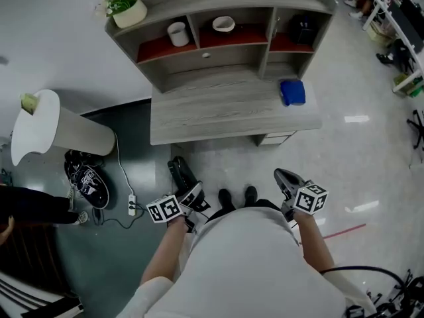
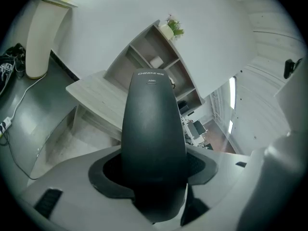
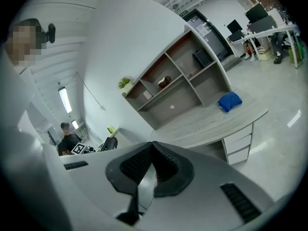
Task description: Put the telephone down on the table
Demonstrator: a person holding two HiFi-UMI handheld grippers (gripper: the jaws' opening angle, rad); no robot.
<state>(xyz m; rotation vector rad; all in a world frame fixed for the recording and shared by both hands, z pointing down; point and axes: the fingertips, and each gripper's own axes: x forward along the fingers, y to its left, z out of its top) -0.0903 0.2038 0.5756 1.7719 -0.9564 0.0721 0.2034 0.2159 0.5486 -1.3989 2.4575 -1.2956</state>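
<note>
My left claw (image 1: 193, 196) clamps the telephone (image 1: 180, 172) in wide-set jaws, low before my waist. My right claw (image 1: 285, 178) is level with it, jaws pressed together.

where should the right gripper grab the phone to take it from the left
Probably the free upper half of the telephone, pinched across its width from the right: the left gripper clamps the lower end, leaving the rounded tip clear. The right gripper, shut, must open first.

In front of you, the counter (image 1: 218, 114) carries a blue cloth (image 1: 292, 92) near its right end. The shelf (image 1: 156, 49) at its back holds a white cup (image 1: 177, 34), a white bowl (image 1: 223, 24) and a dark box (image 1: 303, 29).
</note>
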